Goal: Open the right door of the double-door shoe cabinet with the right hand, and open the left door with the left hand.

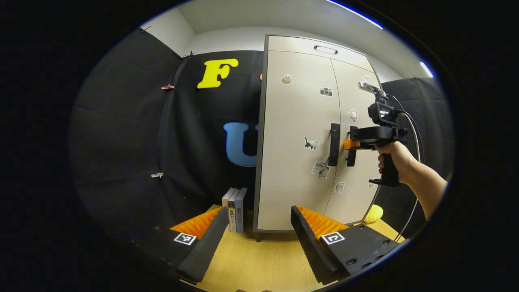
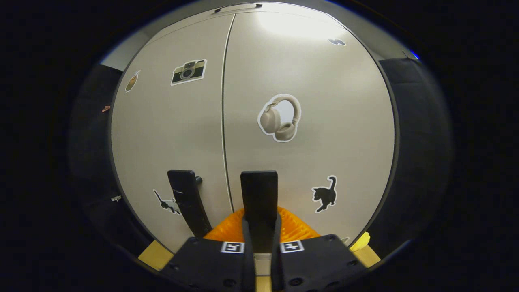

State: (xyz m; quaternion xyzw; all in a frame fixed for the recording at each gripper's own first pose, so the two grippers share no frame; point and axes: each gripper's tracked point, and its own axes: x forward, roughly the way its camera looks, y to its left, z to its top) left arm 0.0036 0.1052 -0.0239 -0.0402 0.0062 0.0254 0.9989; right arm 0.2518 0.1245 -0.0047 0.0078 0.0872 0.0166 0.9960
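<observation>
Right gripper [image 2: 259, 227] is clamped on the right door handle [image 2: 258, 194]: both fingers pinch the bar from either side, at 6 o'clock in the right gripper view. In the left gripper view the same grip sits at 3 o'clock, with the hand [image 1: 395, 160] holding the gripper level, straight out from the door face.

Handle's long axis is vertical, and the fingers close across it horizontally. That's the key relation: the pull must come straight off the face, then arc about hinges presumably on the far right edge.

Left gripper [image 1: 259, 227] has its fingers wide apart and holds nothing, well back from the shoe cabinet [image 1: 300, 134]. Left door handle [image 1: 334, 144] lies at roughly 1 o'clock from it, also a vertical bar, just beside the centre seam. Left hand is the nearer one for that door.

Both doors look shut and flush. Door faces are smooth matte beige panels with stickers, in a dark frame. Handles are slim, rigid, dark bars standing off the surface. Cabinet stands on a wooden tabletop [image 1: 259, 263], with books [image 1: 235, 209] at its left.
</observation>
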